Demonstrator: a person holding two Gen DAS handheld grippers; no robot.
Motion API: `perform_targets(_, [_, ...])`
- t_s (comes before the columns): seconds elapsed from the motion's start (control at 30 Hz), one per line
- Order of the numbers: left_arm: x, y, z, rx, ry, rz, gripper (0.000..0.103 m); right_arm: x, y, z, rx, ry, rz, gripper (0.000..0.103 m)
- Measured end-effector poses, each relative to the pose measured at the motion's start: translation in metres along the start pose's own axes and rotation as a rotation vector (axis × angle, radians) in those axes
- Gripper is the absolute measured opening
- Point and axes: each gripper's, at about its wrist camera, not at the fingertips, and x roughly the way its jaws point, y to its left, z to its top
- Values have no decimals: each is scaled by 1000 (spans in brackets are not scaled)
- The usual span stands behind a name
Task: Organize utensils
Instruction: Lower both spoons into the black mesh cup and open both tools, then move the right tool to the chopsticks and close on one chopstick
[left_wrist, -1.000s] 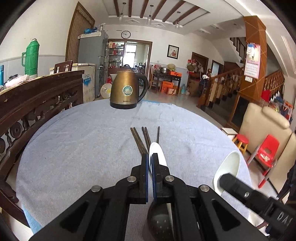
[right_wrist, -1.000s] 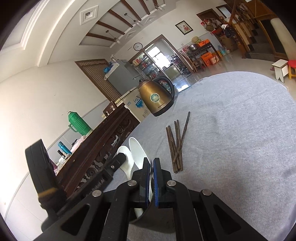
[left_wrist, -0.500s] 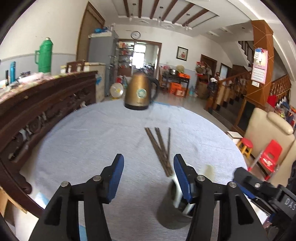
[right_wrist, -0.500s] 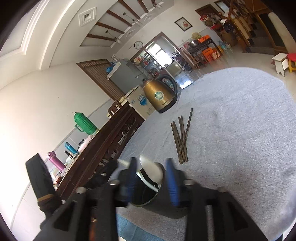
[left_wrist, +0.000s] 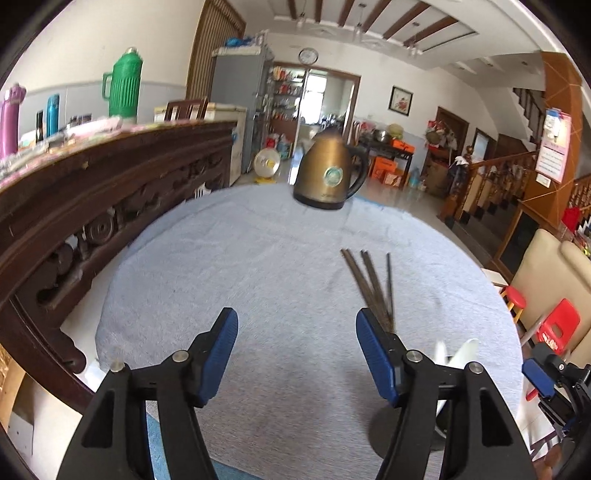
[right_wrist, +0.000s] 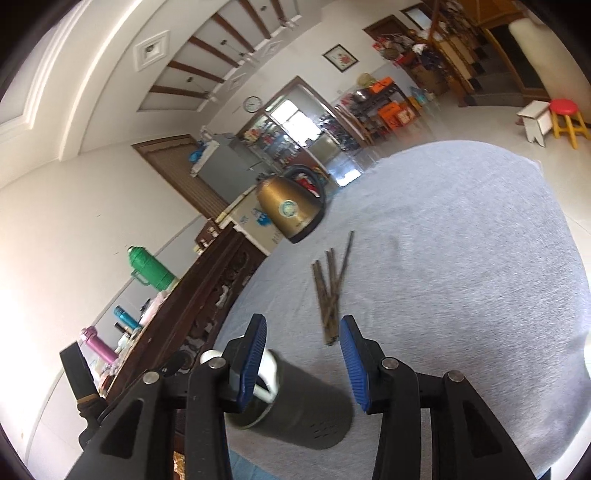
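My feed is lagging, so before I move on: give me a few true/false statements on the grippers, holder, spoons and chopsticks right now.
1. Both hand-held grippers, left and right, are open. True.
2. The chopsticks are in the holder. False: they lie loose on the cloth.
3. White spoons sit in the holder. True.
4. The kettle lies on its side. False: it stands upright at the far edge.
5. The right gripper grips a chopstick. False: its jaws are empty.
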Motion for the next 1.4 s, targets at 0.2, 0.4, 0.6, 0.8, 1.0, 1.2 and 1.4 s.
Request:
perform_targets(0.2, [44, 11, 7, -6, 84, -3, 67, 23, -19, 15, 11, 33, -62, 45])
perform_targets(0.4, [100, 15, 30, -15, 196, -35, 67, 72, -29, 40, -18, 126, -116, 45])
perform_targets(0.6, [172, -1, 59, -20, 333, -78, 67, 150, -28, 68, -88, 279, -170, 45])
perform_targets(0.8, [235, -31, 85, -23, 414, -115, 67, 233, -26, 99, -129, 381, -241, 45])
perform_targets(1.0, [289, -52, 98, -14, 462, -93, 67, 298, -32, 133, -133, 437, -310, 42])
perform_targets(1.2, [322, -62, 104, -2, 487, -71, 67, 343, -50, 149, -81, 497, -359, 38])
perform_targets(1.4, [331, -89, 102, 143, 479, -25, 64, 371, -54, 149, -86, 524, -392, 29])
